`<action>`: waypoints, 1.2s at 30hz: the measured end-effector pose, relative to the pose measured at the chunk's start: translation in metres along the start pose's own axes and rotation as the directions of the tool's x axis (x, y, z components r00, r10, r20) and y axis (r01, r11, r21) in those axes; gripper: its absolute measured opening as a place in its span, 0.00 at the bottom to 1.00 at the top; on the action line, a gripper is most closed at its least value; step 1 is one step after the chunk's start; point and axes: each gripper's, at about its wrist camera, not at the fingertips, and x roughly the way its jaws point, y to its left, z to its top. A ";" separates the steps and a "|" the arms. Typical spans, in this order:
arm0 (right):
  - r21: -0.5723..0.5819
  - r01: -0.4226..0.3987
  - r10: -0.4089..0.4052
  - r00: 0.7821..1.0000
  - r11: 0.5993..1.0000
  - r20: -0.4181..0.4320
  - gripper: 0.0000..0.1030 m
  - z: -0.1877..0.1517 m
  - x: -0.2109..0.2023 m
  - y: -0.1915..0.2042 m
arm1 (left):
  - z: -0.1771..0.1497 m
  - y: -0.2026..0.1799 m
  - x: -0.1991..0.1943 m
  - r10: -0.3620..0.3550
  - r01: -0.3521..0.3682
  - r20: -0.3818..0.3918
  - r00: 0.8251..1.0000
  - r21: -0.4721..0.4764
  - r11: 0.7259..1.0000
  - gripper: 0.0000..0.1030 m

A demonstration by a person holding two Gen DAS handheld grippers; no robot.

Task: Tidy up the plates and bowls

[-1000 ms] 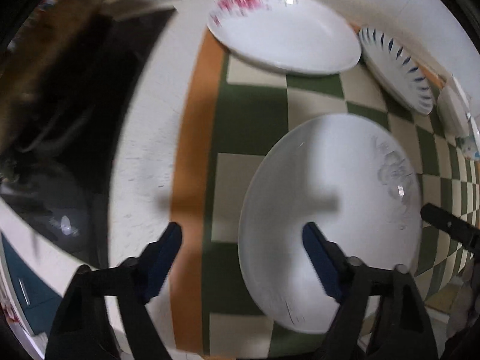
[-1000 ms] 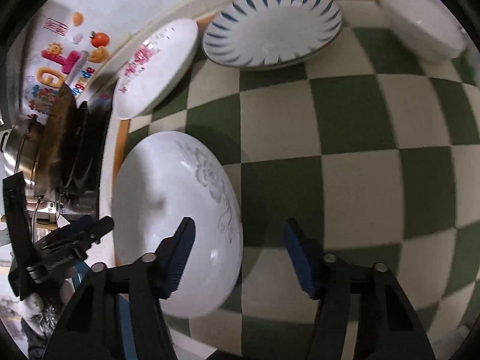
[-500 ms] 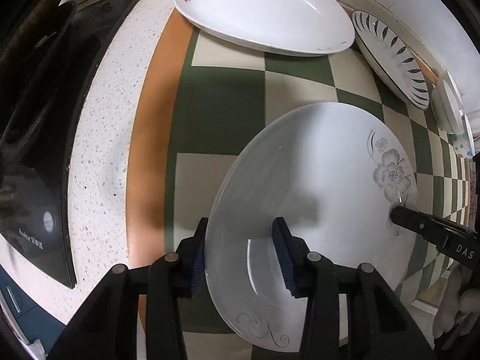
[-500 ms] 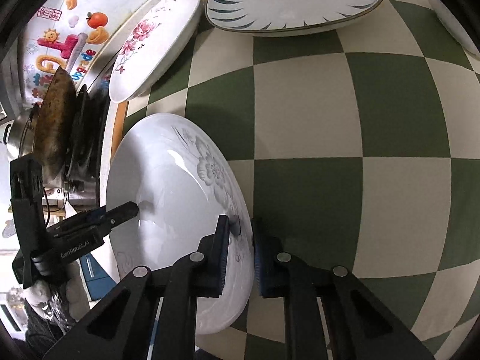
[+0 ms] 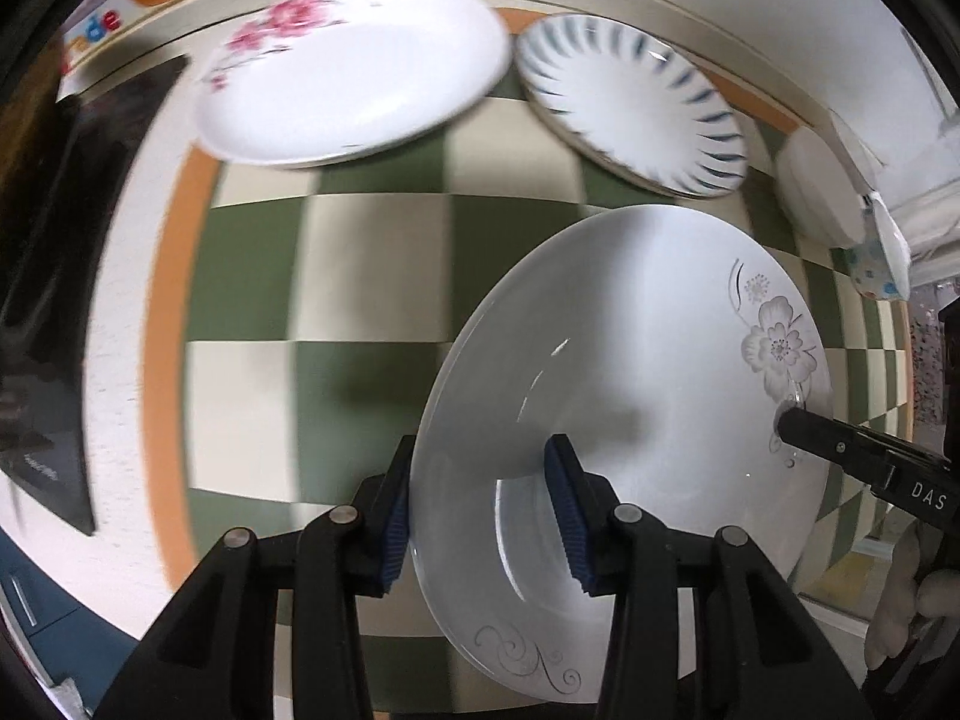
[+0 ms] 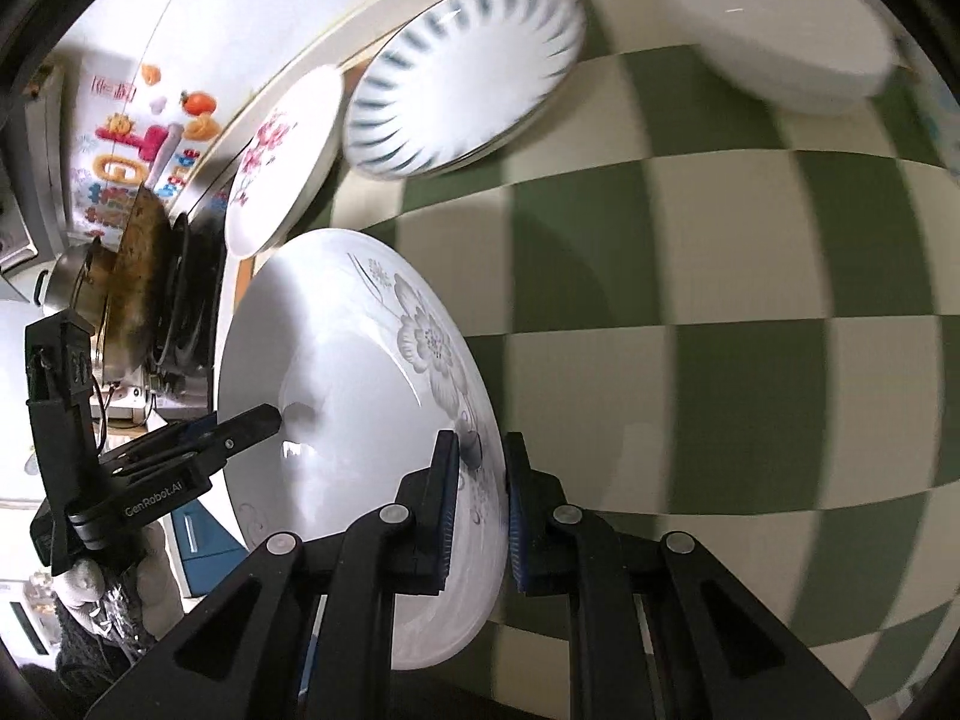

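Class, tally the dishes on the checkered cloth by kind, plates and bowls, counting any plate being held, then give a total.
Plates: 3, the grey-flower plate, the pink-flower plate and the blue-striped plate.
Bowls: 1 plainly visible, the white bowl.
Total: 4

On the counter (image 5: 252,324), seen from the left wrist, the floral plate (image 5: 630,420) sits at five o'clock, its rim pinched at six o'clock by the left tool (image 5: 486,516) and at three o'clock by the right tool (image 5: 786,420). The pink-blossom plate (image 5: 354,66) lies at eleven o'clock, the striped plate (image 5: 630,114) just beside it at one o'clock, a bowl (image 5: 816,192) at two o'clock.
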 end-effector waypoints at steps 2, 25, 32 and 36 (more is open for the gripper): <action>0.010 0.009 -0.009 1.000 1.000 0.008 0.16 0.000 -0.010 -0.016 | 0.000 -0.006 0.006 -0.005 0.005 -0.004 1.000 0.016 1.000 0.38; 0.043 0.010 -0.009 1.000 0.999 -0.028 0.16 0.004 -0.008 -0.091 | 0.006 -0.057 0.052 0.032 -0.033 -0.058 0.998 -0.011 0.999 0.39; 0.019 0.032 -0.031 0.999 0.999 -0.039 0.17 0.005 0.002 -0.082 | -0.001 -0.043 0.047 0.050 -0.051 -0.044 0.998 -0.014 0.999 0.39; 0.063 0.033 -0.029 0.997 0.997 -0.076 0.19 0.007 0.003 -0.081 | -0.001 -0.053 0.045 0.042 -0.043 -0.057 0.997 -0.018 0.999 0.39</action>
